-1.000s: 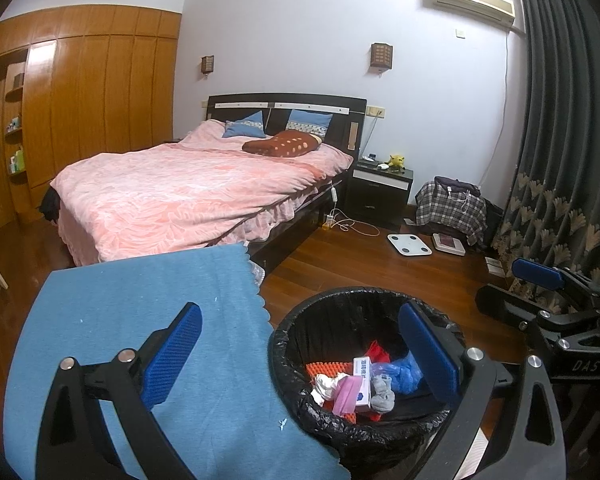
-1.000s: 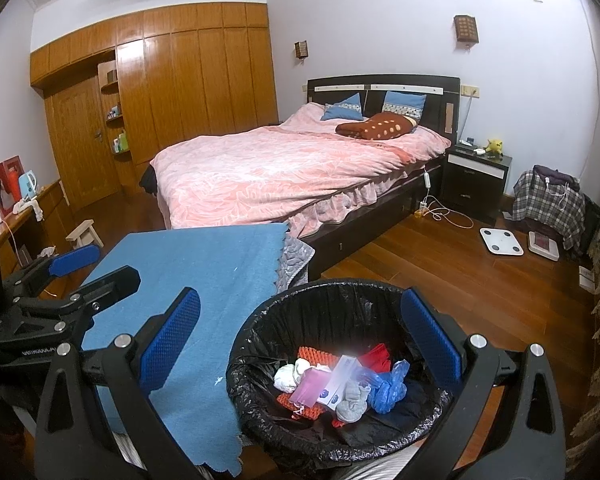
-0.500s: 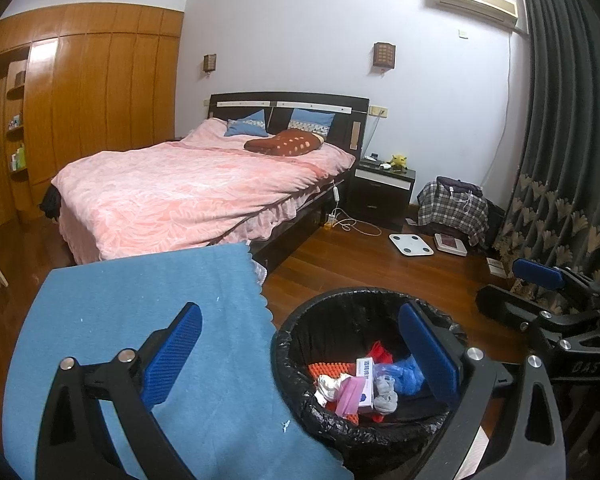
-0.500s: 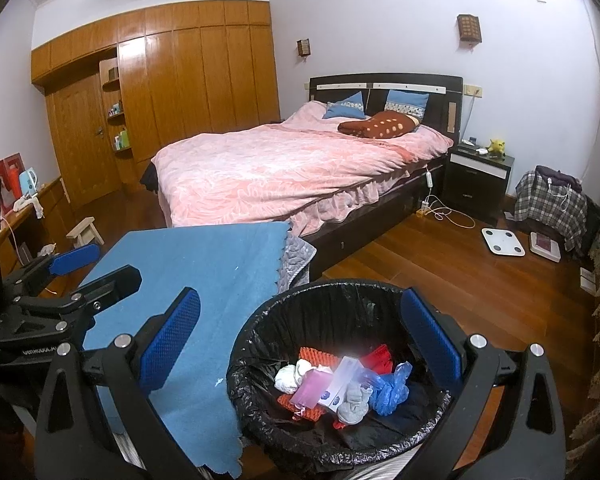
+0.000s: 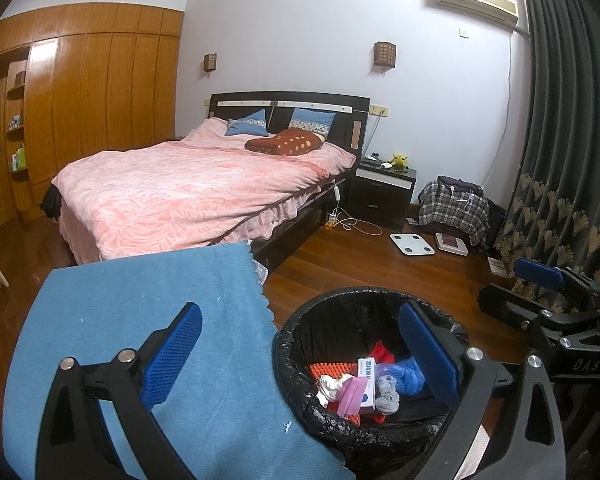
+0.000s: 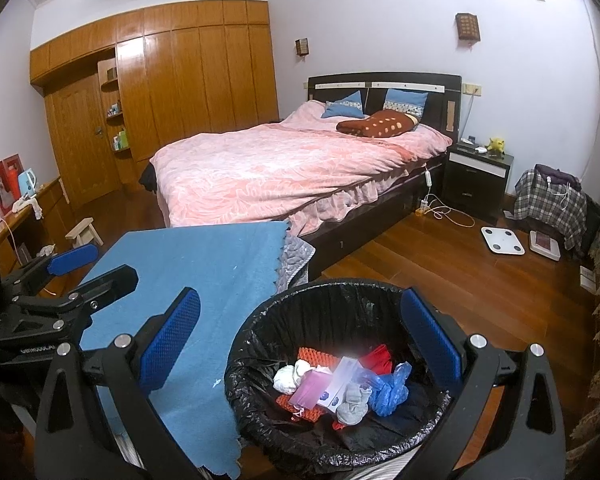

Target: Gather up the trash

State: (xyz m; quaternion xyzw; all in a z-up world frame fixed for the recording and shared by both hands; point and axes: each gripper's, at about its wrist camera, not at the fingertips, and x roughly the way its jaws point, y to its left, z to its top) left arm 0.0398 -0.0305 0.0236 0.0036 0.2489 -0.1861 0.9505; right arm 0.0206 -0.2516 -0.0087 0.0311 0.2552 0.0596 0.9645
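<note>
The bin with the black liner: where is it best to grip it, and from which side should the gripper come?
Probably the rim of the bin, taken from above, one finger inside and one outside. The bin is round and wide, so the open right gripper could not span its body, but the rim is a thin upright edge. The near-left part beside the blue cloth looks free; the trash lies low inside, clear of it.

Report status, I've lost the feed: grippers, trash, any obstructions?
Left gripper open, empty. Right gripper open, empty. Trash bin beside blue cloth, holding wrappers and scraps. Nothing blocking the bin's mouth.
</note>
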